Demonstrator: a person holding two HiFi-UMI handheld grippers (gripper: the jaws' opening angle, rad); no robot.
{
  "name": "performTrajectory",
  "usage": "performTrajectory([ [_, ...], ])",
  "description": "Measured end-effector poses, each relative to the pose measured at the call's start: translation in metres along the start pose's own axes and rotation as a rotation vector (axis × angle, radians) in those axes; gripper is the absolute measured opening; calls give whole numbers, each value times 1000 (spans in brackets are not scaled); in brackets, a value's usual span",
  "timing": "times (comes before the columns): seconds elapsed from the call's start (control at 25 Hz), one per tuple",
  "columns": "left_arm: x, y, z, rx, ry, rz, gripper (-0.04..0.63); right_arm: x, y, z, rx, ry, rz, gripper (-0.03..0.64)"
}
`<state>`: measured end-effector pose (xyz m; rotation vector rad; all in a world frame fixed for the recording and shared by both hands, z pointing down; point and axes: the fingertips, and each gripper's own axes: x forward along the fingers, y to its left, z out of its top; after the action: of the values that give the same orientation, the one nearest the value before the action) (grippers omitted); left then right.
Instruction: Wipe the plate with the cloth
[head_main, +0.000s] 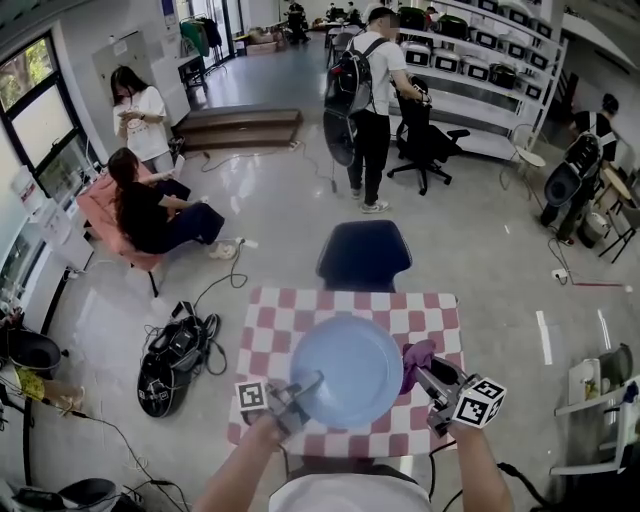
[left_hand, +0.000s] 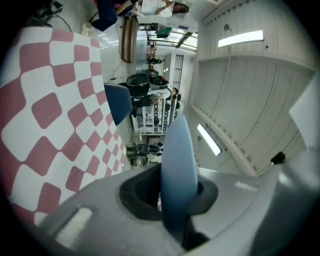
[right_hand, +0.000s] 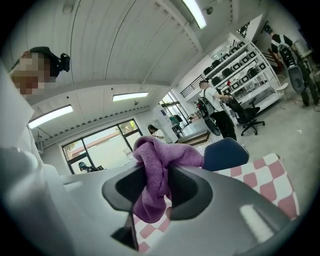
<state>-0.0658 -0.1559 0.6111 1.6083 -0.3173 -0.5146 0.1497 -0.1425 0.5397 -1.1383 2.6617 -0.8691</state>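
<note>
A light blue plate (head_main: 347, 368) is held up over the red-and-white checked table (head_main: 275, 325), tilted toward me. My left gripper (head_main: 303, 388) is shut on its lower left rim; in the left gripper view the plate (left_hand: 178, 170) stands edge-on between the jaws. A purple cloth (head_main: 416, 360) sits just off the plate's right edge, with my right gripper (head_main: 428, 376) shut on it. In the right gripper view the cloth (right_hand: 155, 172) bunches above the jaws and hangs down through them.
A dark blue chair (head_main: 364, 254) stands at the table's far side. A black bag with cables (head_main: 177, 358) lies on the floor to the left. People stand and sit further back, near shelves (head_main: 480, 70) and an office chair (head_main: 427, 142).
</note>
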Motion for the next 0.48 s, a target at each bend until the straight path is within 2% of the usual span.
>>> performTrajectory([
  [0.16,2,-2,-14,15,72,-43,44,0,11,-6,8,37,83,133],
  [0.28,0,-9,-18,22,126,-92,44,0,23,-10,37,70,177,133],
  [0.48,-1,-26,-23,83,209,-167,44,-1,46,-20,31,148,295,132],
])
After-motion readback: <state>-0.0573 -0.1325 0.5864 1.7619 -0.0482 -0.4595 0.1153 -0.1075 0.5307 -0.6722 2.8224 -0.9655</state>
